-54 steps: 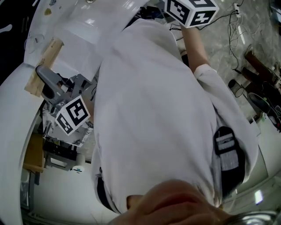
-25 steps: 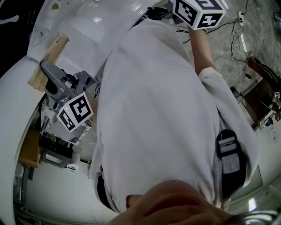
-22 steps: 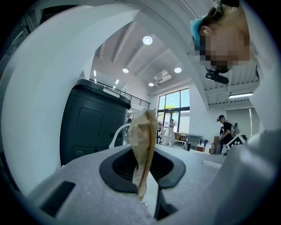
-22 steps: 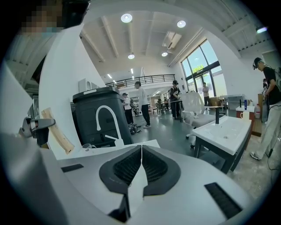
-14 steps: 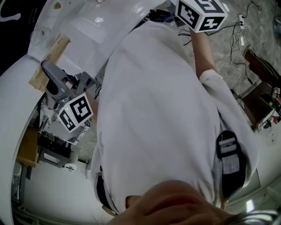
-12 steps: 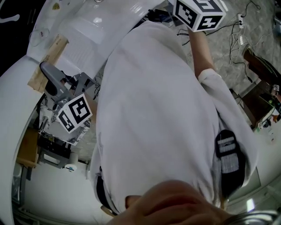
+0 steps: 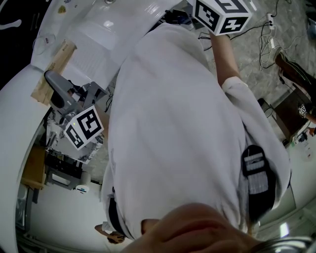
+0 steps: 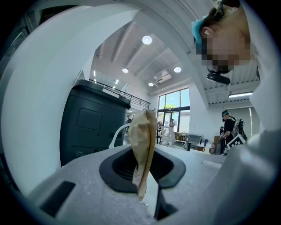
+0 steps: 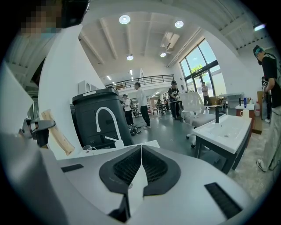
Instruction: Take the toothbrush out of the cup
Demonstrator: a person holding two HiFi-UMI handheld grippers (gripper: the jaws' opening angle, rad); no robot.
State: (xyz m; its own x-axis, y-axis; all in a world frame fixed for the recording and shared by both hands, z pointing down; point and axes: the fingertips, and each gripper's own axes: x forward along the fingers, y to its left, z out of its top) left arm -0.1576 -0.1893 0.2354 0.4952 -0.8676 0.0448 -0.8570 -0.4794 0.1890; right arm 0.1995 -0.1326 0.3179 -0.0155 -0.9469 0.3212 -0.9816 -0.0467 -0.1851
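My left gripper (image 8: 143, 166) is shut on a flat tan strip that looks paper-wrapped (image 8: 142, 140); I cannot tell whether it is the toothbrush. The strip stands upright between the pads. In the head view it (image 7: 51, 69) slants past the left gripper's marker cube (image 7: 84, 129), over a white counter (image 7: 98, 29). The right gripper view shows it (image 9: 58, 135) at the far left. A small handled cup (image 9: 88, 149) sits by a white faucet (image 9: 105, 121). My right gripper (image 9: 141, 153) is shut with nothing in it; its cube (image 7: 219, 15) is at the top.
My own white-clad torso (image 7: 177, 128) fills most of the head view. A dark cabinet (image 9: 99, 110) stands behind the faucet. A white washbasin table (image 9: 228, 127) is at the right. Several people (image 9: 140, 105) stand far back. Cables (image 7: 266, 34) lie on the floor.
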